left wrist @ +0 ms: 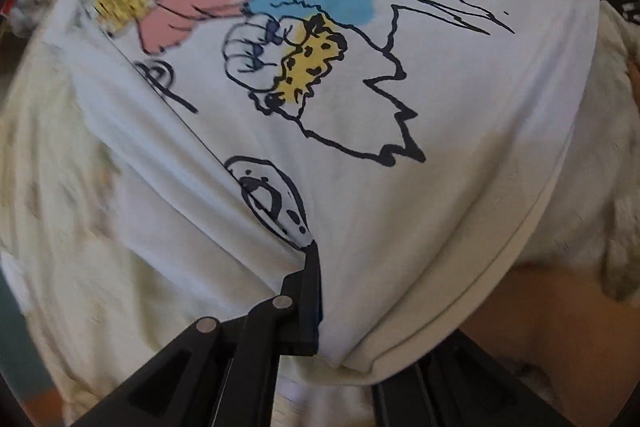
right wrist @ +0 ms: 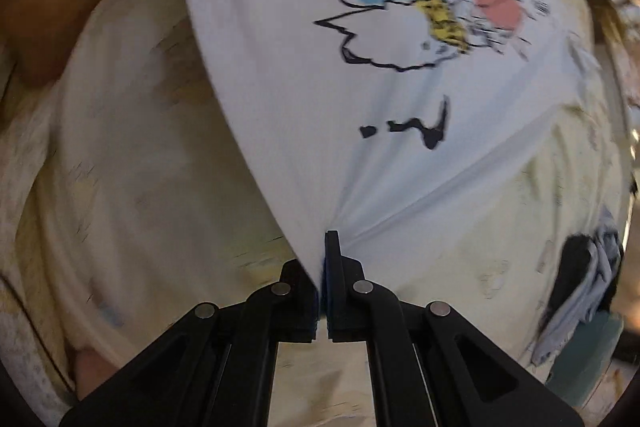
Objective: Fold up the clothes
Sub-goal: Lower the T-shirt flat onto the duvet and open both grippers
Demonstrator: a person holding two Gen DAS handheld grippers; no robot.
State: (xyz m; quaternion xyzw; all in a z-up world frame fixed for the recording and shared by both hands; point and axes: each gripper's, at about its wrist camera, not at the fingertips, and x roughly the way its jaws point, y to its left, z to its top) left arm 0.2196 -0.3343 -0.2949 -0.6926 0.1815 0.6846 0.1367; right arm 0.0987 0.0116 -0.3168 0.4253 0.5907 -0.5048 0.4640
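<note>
Both the left gripper and right gripper were clamped on the printed white T-shirt, stretched taut above the cream surface; lowering evenly, with equal tension, would probably lay it flat.

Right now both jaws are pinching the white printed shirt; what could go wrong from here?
1. Each grip is small: the left gripper and right gripper pinch only a bunched bit of the white printed shirt, so the fabric might slip out.
2. Folds radiate from both pinch points; laid down like this, the shirt may crease.
3. The dark and grey clothes lie nearby and could get caught under it.
</note>
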